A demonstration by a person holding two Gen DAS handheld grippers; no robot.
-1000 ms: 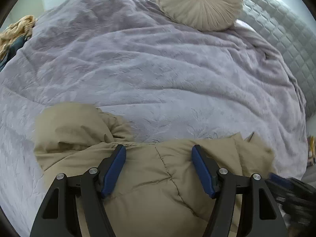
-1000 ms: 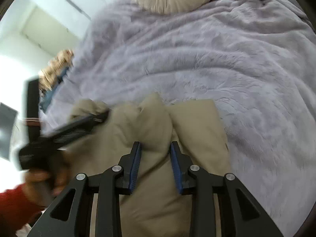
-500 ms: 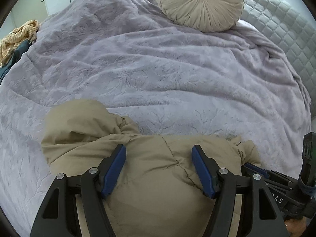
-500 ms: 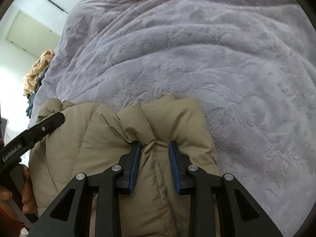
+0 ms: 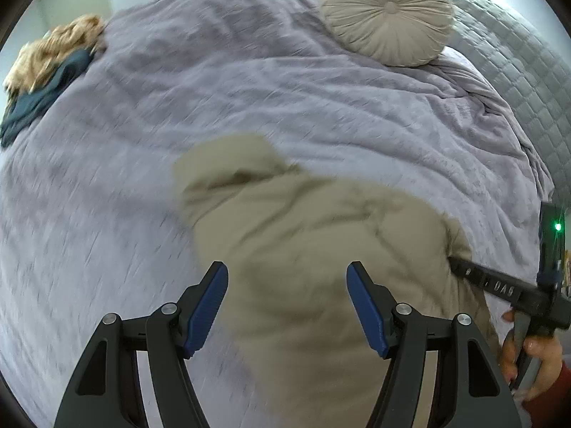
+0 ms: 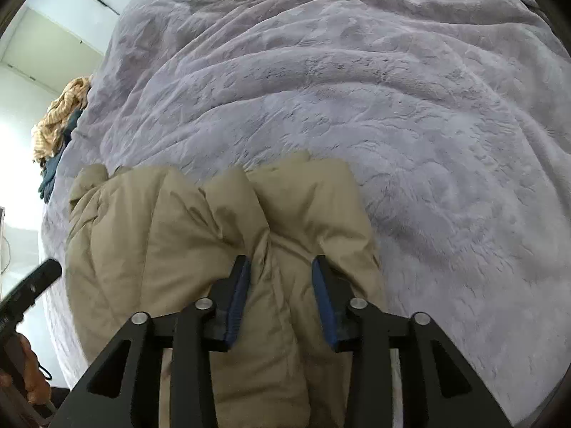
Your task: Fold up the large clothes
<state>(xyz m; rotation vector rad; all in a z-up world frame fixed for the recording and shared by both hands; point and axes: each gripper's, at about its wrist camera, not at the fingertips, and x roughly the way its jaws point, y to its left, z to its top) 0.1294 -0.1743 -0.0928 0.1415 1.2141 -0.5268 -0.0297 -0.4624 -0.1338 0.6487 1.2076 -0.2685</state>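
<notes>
**Left wrist view: bed with jacket**

Left gripper [image 5: 287, 297]: blue pads spread wide, over the jacket. Jacket [image 5: 321, 235]: tan, puffy, bunched on the lilac blanket [image 5: 249, 100]. Right gripper [image 5: 499, 285]: at jacket's right edge, hand-held, fingertips hidden. Round cushion [image 5: 387, 14]: far end. Clothes pile [image 5: 46, 71]: far left edge. View blurred.
</notes>
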